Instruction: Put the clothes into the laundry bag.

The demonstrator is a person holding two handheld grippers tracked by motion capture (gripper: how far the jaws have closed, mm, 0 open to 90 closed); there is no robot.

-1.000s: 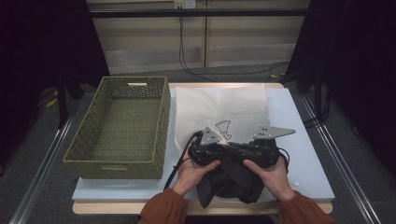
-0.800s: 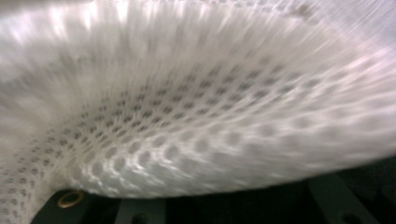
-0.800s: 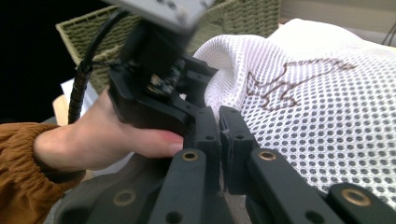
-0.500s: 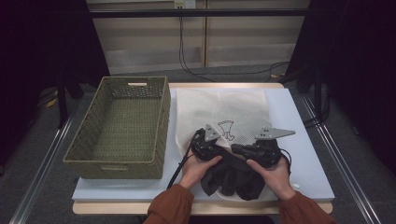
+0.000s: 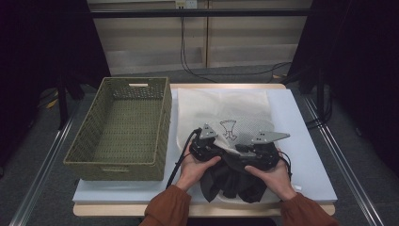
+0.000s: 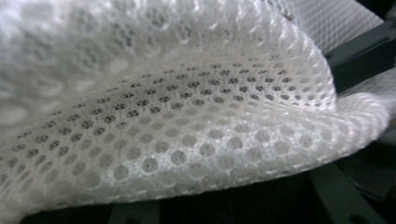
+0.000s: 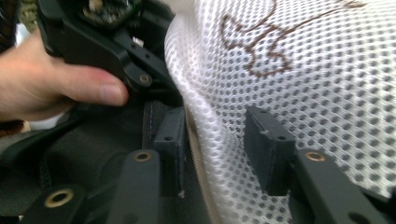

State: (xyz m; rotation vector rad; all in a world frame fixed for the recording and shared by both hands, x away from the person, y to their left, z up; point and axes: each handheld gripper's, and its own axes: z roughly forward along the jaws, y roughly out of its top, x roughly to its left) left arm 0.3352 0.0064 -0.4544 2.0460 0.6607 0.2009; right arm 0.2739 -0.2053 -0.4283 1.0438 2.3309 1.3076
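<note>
A white mesh bag (image 5: 226,106) lies flat on the table, and a black garment (image 5: 230,181) bunches at its near edge. Both hands hold their grippers side by side over that edge. My right gripper (image 7: 219,149) is open, its jaws having just been opening. The bag's seamed rim (image 7: 198,154) runs between its pads (image 7: 268,147) without being pinched, and the black garment (image 7: 84,154) lies to their left. My left gripper (image 5: 205,147) sits at the rim too. A fold of mesh (image 6: 187,121) drapes across its camera and hides its jaws, which have just been closing.
A green woven basket (image 5: 162,117) stands to the left of the bag. The pale table top (image 5: 306,141) shows bare to the right of the bag. Cables trail from both grippers toward the person.
Both hands have stayed at the bag's near edge, and the right one has sunk a little toward the table. The bag and basket have not moved.
</note>
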